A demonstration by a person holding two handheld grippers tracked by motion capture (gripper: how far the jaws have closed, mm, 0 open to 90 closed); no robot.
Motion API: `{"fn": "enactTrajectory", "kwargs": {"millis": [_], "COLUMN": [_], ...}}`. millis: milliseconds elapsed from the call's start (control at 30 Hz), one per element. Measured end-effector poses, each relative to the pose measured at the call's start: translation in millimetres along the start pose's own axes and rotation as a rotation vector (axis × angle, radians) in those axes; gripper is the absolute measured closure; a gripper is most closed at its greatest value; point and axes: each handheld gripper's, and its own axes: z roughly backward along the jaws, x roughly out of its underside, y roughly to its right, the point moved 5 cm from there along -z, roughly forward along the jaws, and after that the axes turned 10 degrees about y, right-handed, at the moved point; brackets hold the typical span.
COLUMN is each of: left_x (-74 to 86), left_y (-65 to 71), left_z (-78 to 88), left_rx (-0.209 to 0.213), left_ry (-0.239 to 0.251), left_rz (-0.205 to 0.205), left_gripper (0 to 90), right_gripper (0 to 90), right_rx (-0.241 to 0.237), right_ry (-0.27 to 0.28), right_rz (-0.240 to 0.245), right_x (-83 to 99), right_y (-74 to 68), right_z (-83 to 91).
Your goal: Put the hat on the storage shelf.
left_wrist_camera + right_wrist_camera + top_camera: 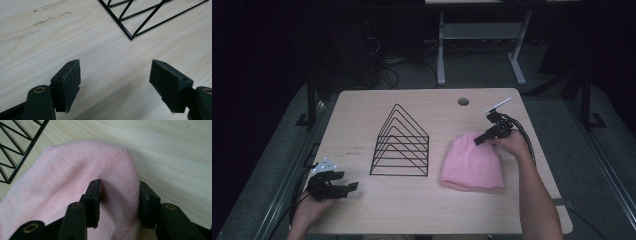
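A pink knit hat (472,162) lies flat on the right half of the pale wood surface (412,210), its rounded crown toward the far right. The right gripper (118,200) is at that crown: its jaws stand partly closed with a raised fold of the pink knit between them, the pads pressing the fabric from both sides. In the high view the right gripper (492,131) sits at the hat's far edge, held by the right hand (512,142).

Just left of the hat stands a black wire rack (401,145) of nested triangular frames, apart from the knit.

The left gripper (332,184) rests at the near left corner of the surface, well apart from the rack. Its jaws gape wide, with bare wood between them.

Faint smudged marks (37,21) on the wood cannot be read.
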Motion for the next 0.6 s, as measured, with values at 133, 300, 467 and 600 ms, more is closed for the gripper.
{"fn": "enactTrajectory", "kwargs": {"millis": [133,300,467,600], "left_x": [-0.2,0.1,0.2,0.7], "left_y": [-0.7,-1.0,0.3,-1.6], "left_z": [1.2,0.6,-1.0,-1.0], "left_rx": [-0.003,-0.005,-0.003,-0.005], "left_ry": [0.002,0.005,-0.004,-0.007], "left_rz": [-0.001,0.003,-0.001,0.003], "left_gripper": [25.2,25.2,25.2,25.2], "right_gripper": [65.9,72.6,76.1,79.0], "right_rx": [0.003,-0.014,-0.044,-0.051], "right_ry": [-0.002,0.001,0.029,0.043], "right_rz": [-0.021,-0.035,-0.061,-0.034], "right_x": [0.9,2.9,8.1,10.0], "right_y": [0.5,1.3,4.2,2.9], "right_z": [-1.0,-2.4,0.1,7.2]}}
